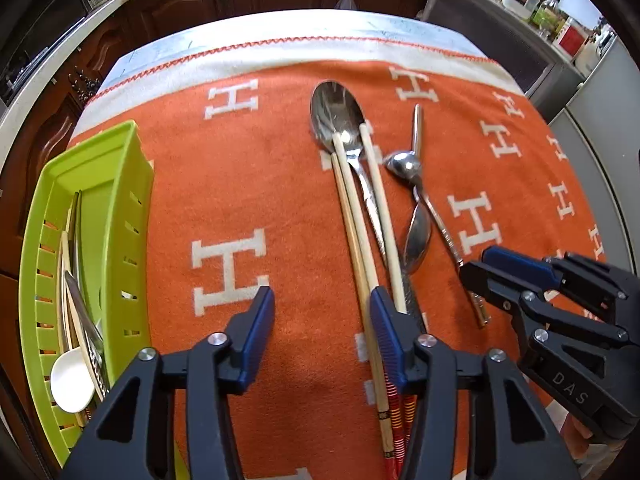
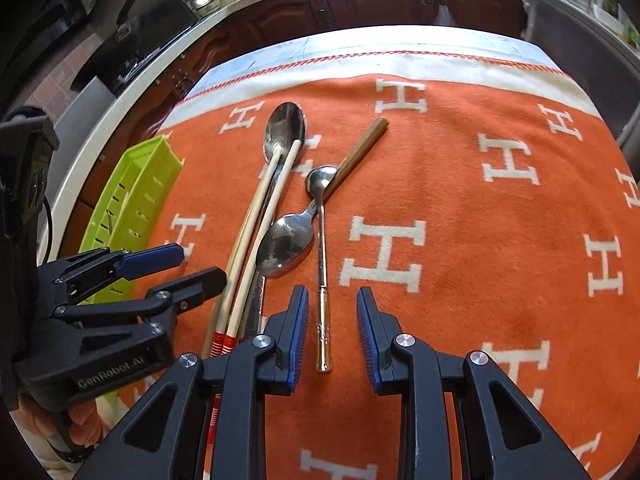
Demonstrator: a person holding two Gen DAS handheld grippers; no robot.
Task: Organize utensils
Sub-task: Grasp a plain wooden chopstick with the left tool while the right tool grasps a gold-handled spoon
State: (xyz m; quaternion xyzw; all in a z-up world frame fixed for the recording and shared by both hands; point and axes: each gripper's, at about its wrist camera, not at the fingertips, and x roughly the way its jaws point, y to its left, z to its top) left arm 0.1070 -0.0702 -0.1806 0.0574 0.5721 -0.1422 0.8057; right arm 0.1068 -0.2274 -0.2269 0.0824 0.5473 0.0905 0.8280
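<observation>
Chopsticks beside left gripper right finger, unheld; gripper half open

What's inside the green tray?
The green tray holds a white spoon, pale chopsticks and a metal utensil. They overlap, so anything underneath them is hidden.

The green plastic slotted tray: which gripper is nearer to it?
Left. The left gripper hovers just beside the green plastic slotted tray; the right gripper is farther away, beyond the utensil pile.
</observation>
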